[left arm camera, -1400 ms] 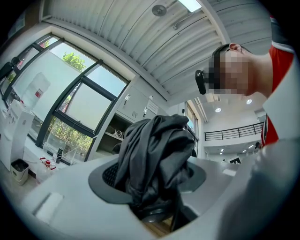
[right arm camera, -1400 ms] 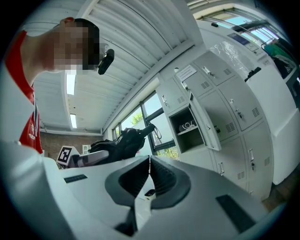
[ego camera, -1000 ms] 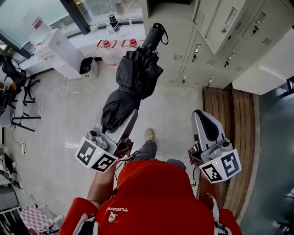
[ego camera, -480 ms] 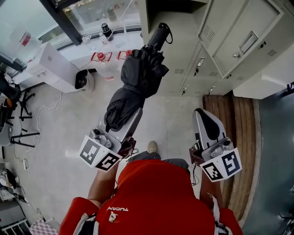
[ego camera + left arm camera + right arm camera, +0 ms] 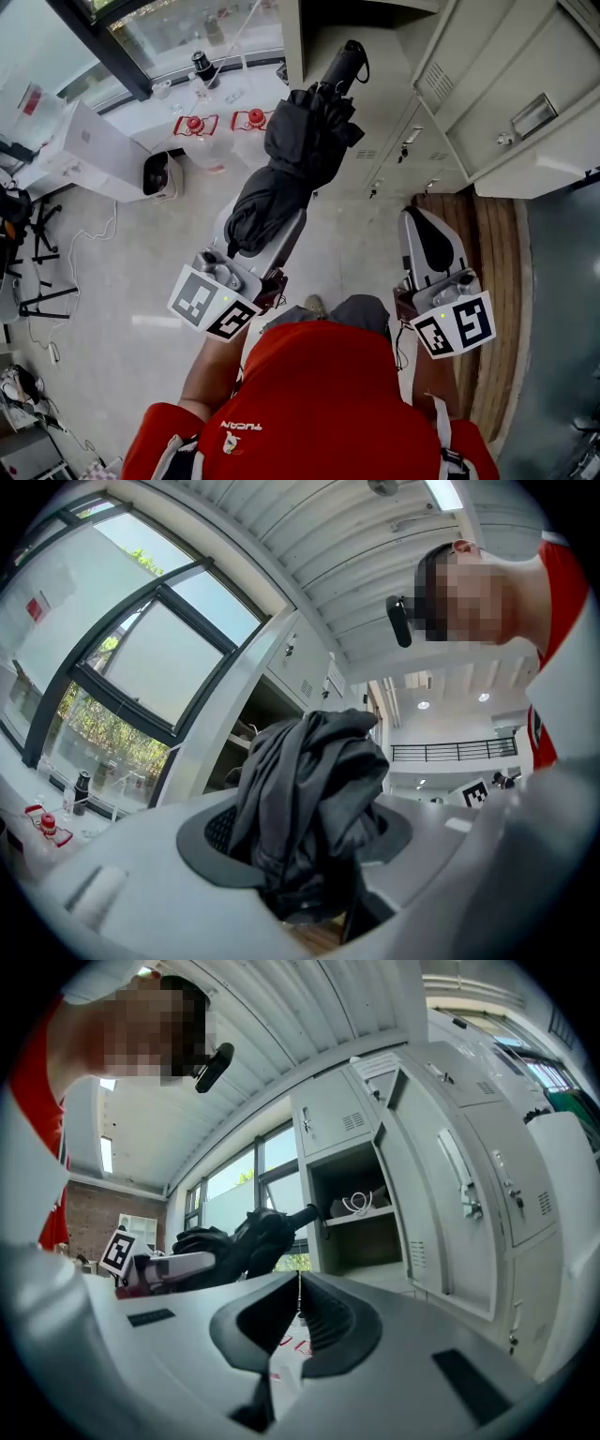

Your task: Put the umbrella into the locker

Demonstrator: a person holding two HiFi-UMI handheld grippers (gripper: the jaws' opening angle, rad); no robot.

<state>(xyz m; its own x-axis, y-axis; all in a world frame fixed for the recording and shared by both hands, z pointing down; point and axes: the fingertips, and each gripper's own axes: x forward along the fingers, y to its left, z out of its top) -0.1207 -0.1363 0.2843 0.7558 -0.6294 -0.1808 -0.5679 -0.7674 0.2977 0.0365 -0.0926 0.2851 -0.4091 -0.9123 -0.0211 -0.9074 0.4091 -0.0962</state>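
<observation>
Nearest, the left gripper (image 5: 277,234) clamps the folded umbrella (image 5: 300,150) by its cloth end, handle pointing ahead. The right gripper (image 5: 419,225) is pinched closed on nothing. Best to aim the handle at the open locker (image 5: 361,1241), clear of its door (image 5: 417,1213), and slide it in level.

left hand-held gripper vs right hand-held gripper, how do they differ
The left hand-held gripper is clamped on the folded black umbrella; the right hand-held gripper holds nothing. Left jaws stand apart around fabric; right jaws are together. Both point toward the lockers.
</observation>
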